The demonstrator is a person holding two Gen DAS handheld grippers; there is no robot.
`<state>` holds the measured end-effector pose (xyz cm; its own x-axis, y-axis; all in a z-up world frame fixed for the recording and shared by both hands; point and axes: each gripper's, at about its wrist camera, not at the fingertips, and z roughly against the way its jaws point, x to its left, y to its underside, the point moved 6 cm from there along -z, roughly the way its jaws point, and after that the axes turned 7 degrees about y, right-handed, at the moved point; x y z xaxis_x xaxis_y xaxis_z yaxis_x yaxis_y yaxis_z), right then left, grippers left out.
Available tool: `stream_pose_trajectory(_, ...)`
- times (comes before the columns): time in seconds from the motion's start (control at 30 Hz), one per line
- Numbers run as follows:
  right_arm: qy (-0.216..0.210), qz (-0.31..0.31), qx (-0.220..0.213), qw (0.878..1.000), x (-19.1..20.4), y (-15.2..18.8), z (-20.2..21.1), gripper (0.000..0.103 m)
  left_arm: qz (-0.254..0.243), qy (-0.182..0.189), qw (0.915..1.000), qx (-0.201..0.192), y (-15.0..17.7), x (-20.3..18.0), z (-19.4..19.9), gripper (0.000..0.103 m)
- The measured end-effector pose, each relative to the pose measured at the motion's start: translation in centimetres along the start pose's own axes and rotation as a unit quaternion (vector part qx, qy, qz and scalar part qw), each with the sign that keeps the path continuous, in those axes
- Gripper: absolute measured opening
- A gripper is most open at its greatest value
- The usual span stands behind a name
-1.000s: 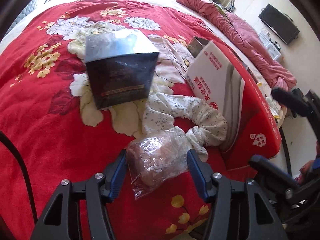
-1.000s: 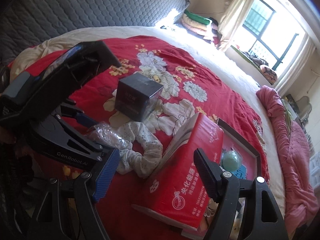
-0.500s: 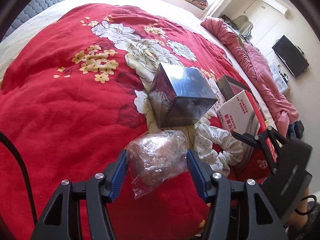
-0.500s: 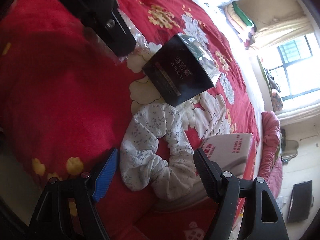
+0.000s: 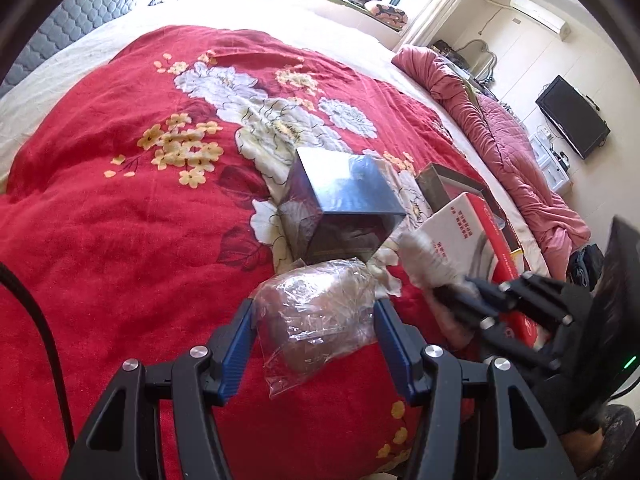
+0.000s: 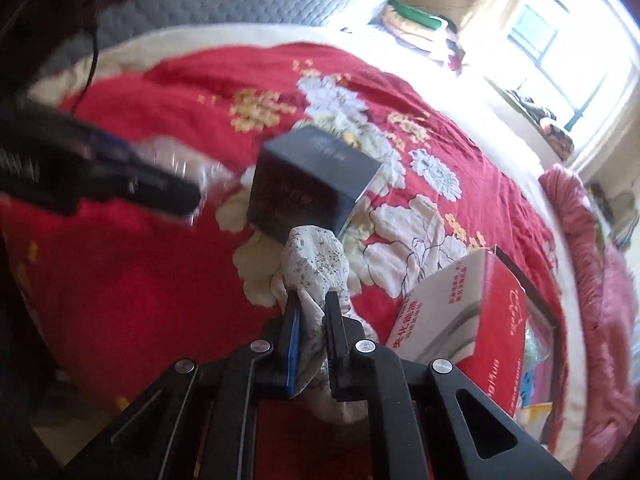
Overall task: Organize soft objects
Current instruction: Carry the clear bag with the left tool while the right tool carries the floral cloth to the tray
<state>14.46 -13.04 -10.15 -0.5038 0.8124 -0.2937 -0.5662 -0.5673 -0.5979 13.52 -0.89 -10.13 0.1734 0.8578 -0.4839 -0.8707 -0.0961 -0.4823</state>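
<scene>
My left gripper point(image 5: 314, 330) is shut on a clear plastic bag point(image 5: 320, 316) with a brownish soft thing inside and holds it above the red floral bedspread point(image 5: 120, 248). My right gripper point(image 6: 311, 312) is shut on a white floral scrunchie point(image 6: 316, 264), lifted off the bed; in the left wrist view the right gripper point(image 5: 452, 296) shows blurred at the right with the scrunchie point(image 5: 424, 256) hanging from it. In the right wrist view the left gripper point(image 6: 188, 196) shows blurred at the left with the bag point(image 6: 176, 160).
A dark cube box point(image 5: 340, 204) point(image 6: 308, 184) stands mid-bed. A red and white carton point(image 5: 472, 232) point(image 6: 460, 316) lies to its right, with an open framed tray point(image 5: 448, 188) behind it. A pink quilt point(image 5: 500, 132) is bunched along the bed's right edge.
My right gripper has shut on the scrunchie and lifted it off the bedspread. My left gripper has kept hold of the bag and swung the view further toward the window.
</scene>
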Motion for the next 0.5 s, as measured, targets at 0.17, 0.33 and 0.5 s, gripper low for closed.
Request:
stream_pose_trajectory(0.17,-0.012,-0.074,-0.066,0.995,-3.2,-1.6,4.8,0.011,-0.028,0.004,0.9994,-0.020,-0.4,-3.7,1.3,0.059)
stream_pose_trajectory(0.33,-0.001,-0.129,-0.107,0.986,-6.8,-1.8,8.8,0.011,-0.064,0.015,0.9973,-0.032,-1.2,-8.5,1.9,0.059)
stream_pose_trajectory(0.5,0.034,-0.182,-0.130,0.974,-11.9,-0.1,12.2,0.011,-0.103,0.021,0.9939,-0.034,-2.4,-13.6,1.7,0.059)
